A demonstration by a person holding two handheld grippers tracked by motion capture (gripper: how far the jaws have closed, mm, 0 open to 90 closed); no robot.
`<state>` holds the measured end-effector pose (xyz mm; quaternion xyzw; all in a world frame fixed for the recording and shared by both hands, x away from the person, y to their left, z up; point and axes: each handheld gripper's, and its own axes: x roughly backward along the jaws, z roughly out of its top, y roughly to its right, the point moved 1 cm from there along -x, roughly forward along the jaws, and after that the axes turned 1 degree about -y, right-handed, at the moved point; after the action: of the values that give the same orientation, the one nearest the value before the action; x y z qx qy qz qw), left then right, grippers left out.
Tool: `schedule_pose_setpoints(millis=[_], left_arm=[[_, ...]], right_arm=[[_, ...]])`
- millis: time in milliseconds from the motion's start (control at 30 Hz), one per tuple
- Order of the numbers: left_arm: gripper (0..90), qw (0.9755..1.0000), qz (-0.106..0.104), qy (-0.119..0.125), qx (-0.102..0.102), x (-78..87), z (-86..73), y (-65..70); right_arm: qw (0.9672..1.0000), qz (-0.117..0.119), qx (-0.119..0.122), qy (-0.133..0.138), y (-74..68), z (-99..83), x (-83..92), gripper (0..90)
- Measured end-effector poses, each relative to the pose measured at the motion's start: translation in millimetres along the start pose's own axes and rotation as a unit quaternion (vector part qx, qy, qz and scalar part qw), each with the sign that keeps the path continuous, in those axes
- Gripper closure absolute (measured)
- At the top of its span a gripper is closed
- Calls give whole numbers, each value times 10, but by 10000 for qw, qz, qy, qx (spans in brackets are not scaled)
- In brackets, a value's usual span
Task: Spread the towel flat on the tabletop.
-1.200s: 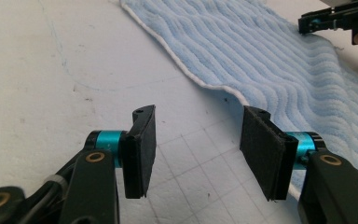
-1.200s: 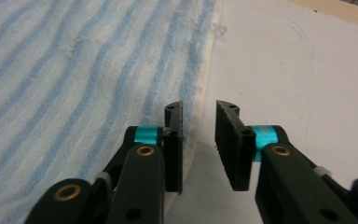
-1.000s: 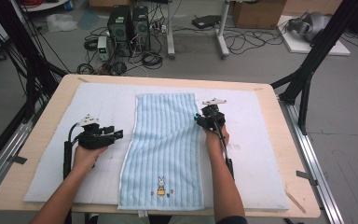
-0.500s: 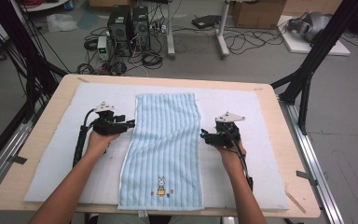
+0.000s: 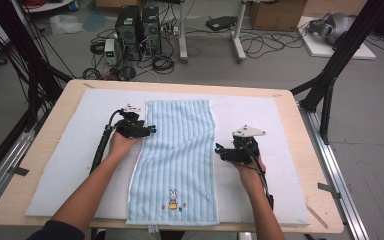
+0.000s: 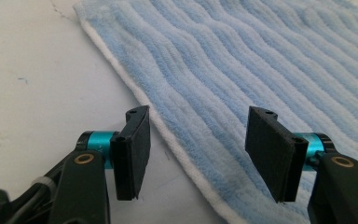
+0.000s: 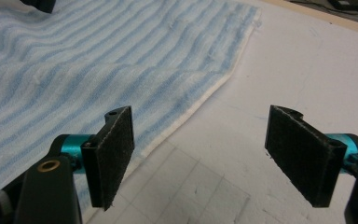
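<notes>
At the left, the left hand-held gripper (image 5: pixel 149 130) is seen at the towel's (image 5: pixel 177 160) left long edge, toward the far half; in the left gripper view its jaws stand wide apart, holding nothing, with the white hem (image 6: pixel 168 135) running between them. For a clean pick here, it is judged that one pad should be slid under the hem and the other brought down on the pile, so that a single layer is pinched and the white mat (image 5: pixel 70 165) beneath is not caught. The towel lies flat in the middle of the mat on the worktop (image 5: pixel 325 200); its long axis runs from the person's side to the far side, the small rabbit motif (image 5: pixel 172 199) sitting at the near end, upright as read from the person's side. At the right, the right hand-held gripper (image 5: pixel 220 149) is placed at the opposite long edge, nearer the person than the left one; its jaws are likewise wide open and empty, the hem (image 7: pixel 186 119) lying just inside the left pad. It is judged that both grasps would best be taken level with each other, so that any fold comes out square.
</notes>
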<state>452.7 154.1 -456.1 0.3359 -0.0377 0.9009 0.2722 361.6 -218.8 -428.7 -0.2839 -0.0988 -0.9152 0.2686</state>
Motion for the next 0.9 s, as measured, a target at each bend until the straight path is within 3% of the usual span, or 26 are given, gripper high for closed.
schedule_pose_setpoints(millis=[100, 167, 300, 333, 433, 533, 667, 733, 833, 900], left_arm=[[445, 9995, 232, -54, -203, -11, 12, 34], [529, 9992, 267, -34, -280, -11, 13, 17], [802, 9996, 147, 118, 189, -18, 19, -113], [832, 9994, 172, 112, 268, -21, 24, -139], [878, 9991, 362, 125, 178, -41, 60, -180], [883, 9984, 519, 138, 158, -74, 116, -227], [885, 9955, 834, 292, 347, -85, 184, -363], [879, 9954, 768, 306, 487, -90, 175, -395], [633, 9959, 600, 195, 656, -86, 152, -405], [554, 9962, 547, 160, 657, -56, 152, -389]], right_arm=[[10000, -6, 30, 4, -1, 1, 1, 235], [10000, -14, 44, -16, -3, 0, 2, 235], [10000, -5, 31, -12, 0, -6, 4, 235], [10000, -4, 21, -7, 1, -7, 3, 235], [10000, -13, -19, -6, 8, -17, -3, 235], [10000, 0, -40, -35, 5, -29, -23, 235], [9999, -3, -55, -86, -18, -35, -53, 234], [9999, 15, -69, -117, -34, -37, -74, 233], [9998, 26, -74, -169, -41, -46, -113, 234], [9997, 43, -154, -170, -35, -47, -137, 247]])
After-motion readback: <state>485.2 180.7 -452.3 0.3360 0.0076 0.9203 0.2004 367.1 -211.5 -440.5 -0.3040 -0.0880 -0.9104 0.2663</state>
